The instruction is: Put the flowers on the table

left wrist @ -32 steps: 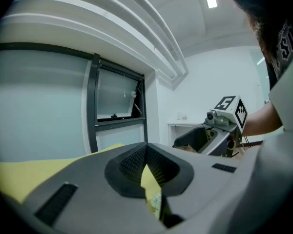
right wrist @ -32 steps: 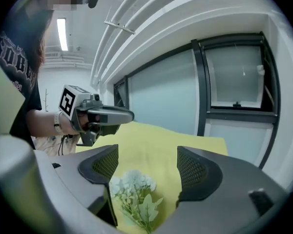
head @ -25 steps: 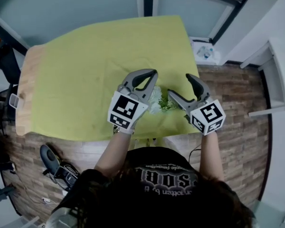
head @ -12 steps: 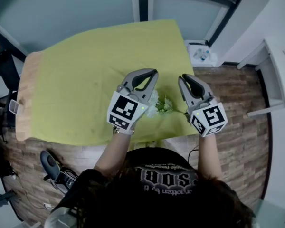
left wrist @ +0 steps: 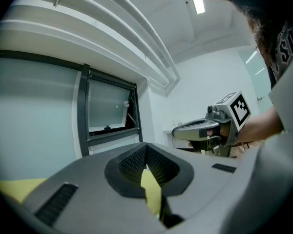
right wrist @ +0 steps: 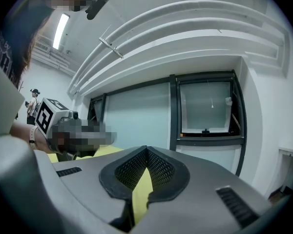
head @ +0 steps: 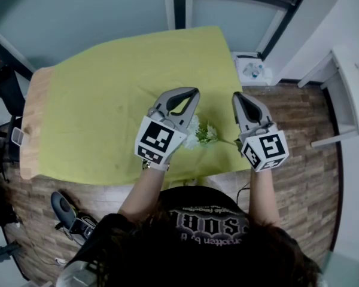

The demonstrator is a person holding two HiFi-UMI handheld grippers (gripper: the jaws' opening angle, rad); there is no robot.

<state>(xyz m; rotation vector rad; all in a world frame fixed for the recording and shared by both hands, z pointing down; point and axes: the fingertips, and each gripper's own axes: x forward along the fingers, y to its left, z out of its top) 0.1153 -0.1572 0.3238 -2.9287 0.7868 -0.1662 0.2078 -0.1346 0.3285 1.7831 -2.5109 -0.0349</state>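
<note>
Flowers lie on the table between our left claw and right claw — both clenched shut on nothing. We judge the placing done; only drawing away is left.

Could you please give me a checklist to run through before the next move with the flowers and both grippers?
1. Flowers lying on the green tablecloth: ok.
2. Left gripper shut, nothing between its jaws: ok.
3. Right gripper shut, nothing between its jaws: ok.
4. Stem wholly on the tablecloth: cannot tell; the right gripper covers its end in the head view.
5. Left gripper clear of the blossoms: cannot tell; they overlap in the head view.
</note>
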